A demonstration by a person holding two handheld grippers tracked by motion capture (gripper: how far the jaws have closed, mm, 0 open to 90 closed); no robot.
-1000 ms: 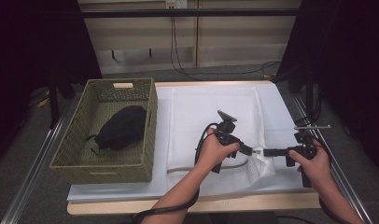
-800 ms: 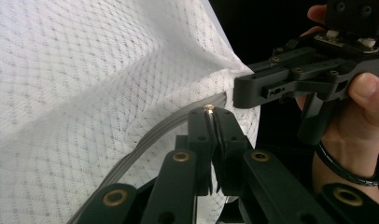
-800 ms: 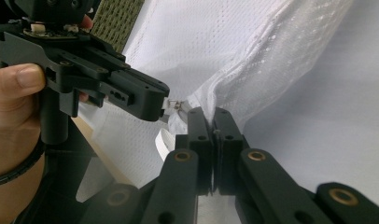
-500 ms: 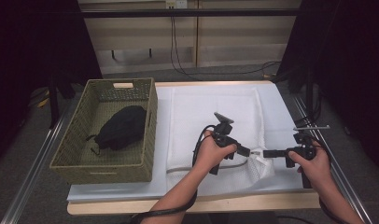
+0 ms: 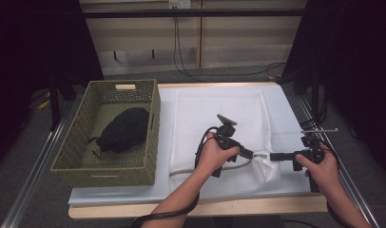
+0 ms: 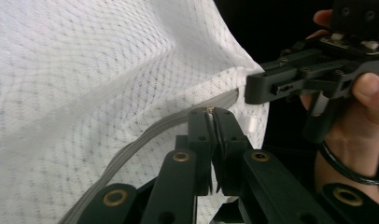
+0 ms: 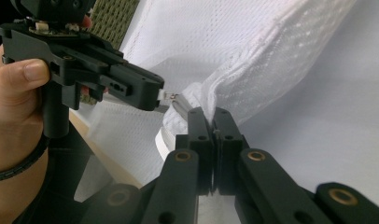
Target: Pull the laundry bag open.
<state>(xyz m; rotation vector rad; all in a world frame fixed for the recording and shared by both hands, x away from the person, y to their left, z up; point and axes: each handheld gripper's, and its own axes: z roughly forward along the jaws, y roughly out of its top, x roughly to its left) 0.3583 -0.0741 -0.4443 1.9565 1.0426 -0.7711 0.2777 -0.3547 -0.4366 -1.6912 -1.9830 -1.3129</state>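
Mesh bag (image 5: 238,142) lay flat on the white surface (image 5: 286,123), right of centre in the frame, its zipper (image 6: 131,144) running left to right along the lower edge. Left tool (image 5: 250,154) was clamped on the zipper pull, and right tool (image 5: 272,156) pinched the bag's corner just beside it, facing it, so the pull should travel leftward.

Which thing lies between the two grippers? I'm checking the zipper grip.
In the high view, a short stretch of the white mesh bag and its grey zipper spans between left gripper and right gripper.
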